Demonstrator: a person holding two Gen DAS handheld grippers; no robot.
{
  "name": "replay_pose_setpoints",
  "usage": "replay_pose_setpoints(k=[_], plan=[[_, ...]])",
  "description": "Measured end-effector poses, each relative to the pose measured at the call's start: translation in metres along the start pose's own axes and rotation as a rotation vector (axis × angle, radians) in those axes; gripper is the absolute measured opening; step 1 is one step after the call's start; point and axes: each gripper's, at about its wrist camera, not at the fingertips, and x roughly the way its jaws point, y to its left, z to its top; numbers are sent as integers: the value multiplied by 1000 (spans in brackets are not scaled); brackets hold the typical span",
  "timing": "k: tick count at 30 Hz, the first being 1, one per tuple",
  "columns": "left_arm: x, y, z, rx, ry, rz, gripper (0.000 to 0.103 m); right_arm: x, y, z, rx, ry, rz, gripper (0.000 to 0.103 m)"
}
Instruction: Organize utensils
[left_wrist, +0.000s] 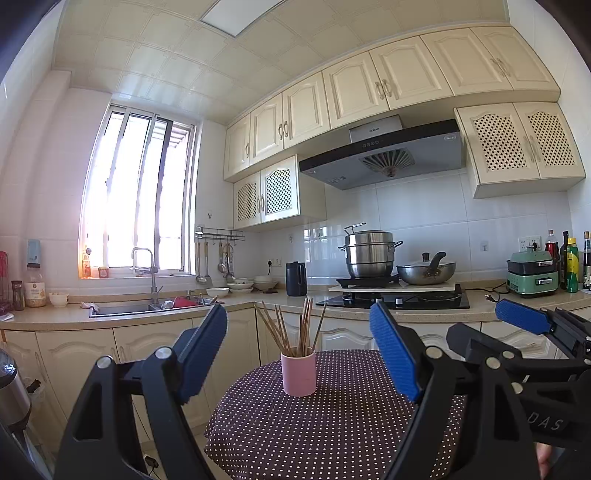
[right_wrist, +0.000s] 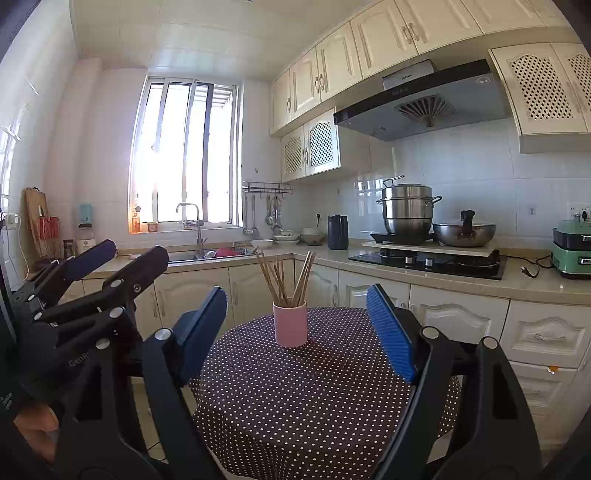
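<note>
A pink cup (left_wrist: 299, 373) stands upright on a round table with a dark polka-dot cloth (left_wrist: 332, 424). Several wooden chopsticks (left_wrist: 291, 326) stand in it, fanned out. The cup also shows in the right wrist view (right_wrist: 290, 324), with the chopsticks (right_wrist: 286, 278) and the cloth (right_wrist: 314, 398). My left gripper (left_wrist: 301, 332) is open and empty, held back from the cup, its fingers to either side of it in the view. My right gripper (right_wrist: 297, 317) is likewise open and empty, short of the cup. Each gripper shows at the edge of the other's view: the right one (left_wrist: 491, 325) and the left one (right_wrist: 122, 254).
An L-shaped kitchen counter (left_wrist: 236, 299) runs behind the table, with a sink (left_wrist: 125, 308), bowls (left_wrist: 240, 286), a dark kettle (left_wrist: 296, 278), a hob with a steel pot (left_wrist: 369, 254) and a wok (left_wrist: 426, 271), a green appliance (left_wrist: 532, 273) and bottles (left_wrist: 570, 262). Cabinets (left_wrist: 74, 358) stand below.
</note>
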Motion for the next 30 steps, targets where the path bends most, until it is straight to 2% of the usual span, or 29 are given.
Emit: replay_pose_setpoints(k=[30], plan=[[-1,1,-2,6,-2,6,78,-2,-1,-1,-3,3,-4,77]])
